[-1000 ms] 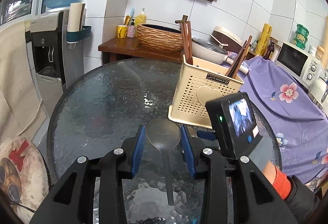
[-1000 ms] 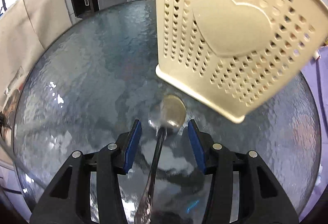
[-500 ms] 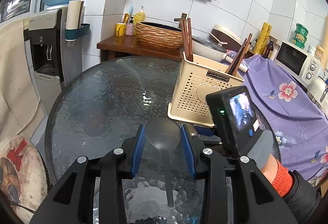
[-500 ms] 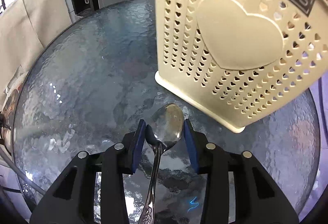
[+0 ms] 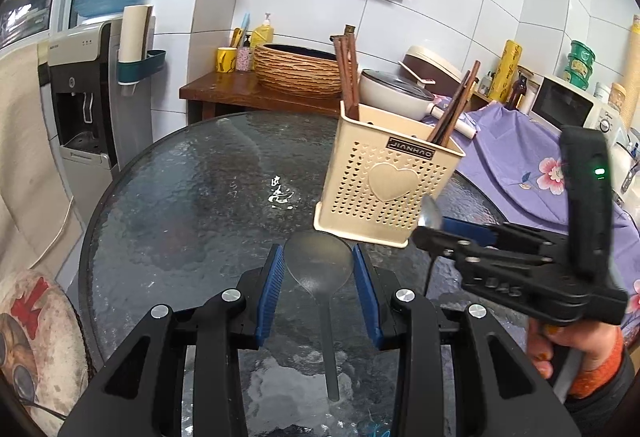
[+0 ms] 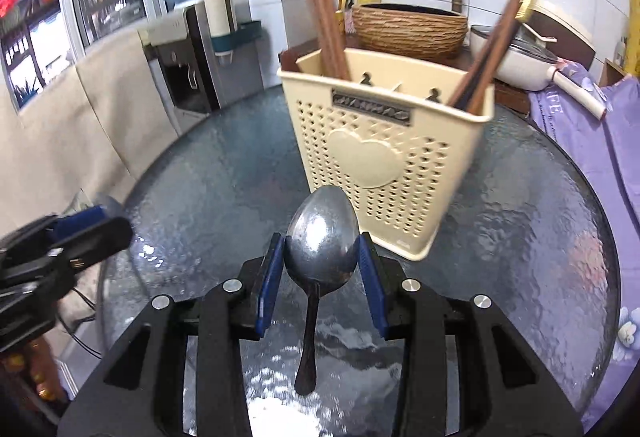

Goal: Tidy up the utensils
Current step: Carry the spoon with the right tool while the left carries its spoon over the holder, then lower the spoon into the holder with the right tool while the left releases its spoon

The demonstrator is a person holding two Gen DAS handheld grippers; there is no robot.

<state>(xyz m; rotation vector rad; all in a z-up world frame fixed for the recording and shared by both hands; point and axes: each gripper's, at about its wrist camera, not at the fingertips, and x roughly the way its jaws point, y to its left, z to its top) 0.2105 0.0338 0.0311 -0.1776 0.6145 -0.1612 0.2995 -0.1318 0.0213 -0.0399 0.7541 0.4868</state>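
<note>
My left gripper [image 5: 319,266] is shut on the bowl of a translucent grey plastic spoon [image 5: 320,269], handle hanging toward the camera, above the round glass table [image 5: 180,205]. My right gripper [image 6: 322,264] is shut on the bowl of a metal spoon [image 6: 322,237], lifted off the glass in front of the cream perforated utensil holder [image 6: 380,157]. In the left wrist view the right gripper [image 5: 434,231] shows at the right with the metal spoon [image 5: 432,215] just beside the cream holder [image 5: 384,185]. Brown chopsticks [image 6: 328,25] stand in the holder's left and right compartments.
A water dispenser [image 5: 88,105] stands left of the table. Behind it a wooden side table carries a woven basket [image 5: 298,71] and cups. A pan [image 5: 394,91], a purple floral cloth [image 5: 520,165] and a microwave [image 5: 572,109] are on the right. A person's hand [image 5: 576,349] holds the right gripper.
The right gripper closed on the metal spoon's bowl and lifted it off the glass, so the holder's top came into its view. The left gripper kept still with the plastic spoon.
</note>
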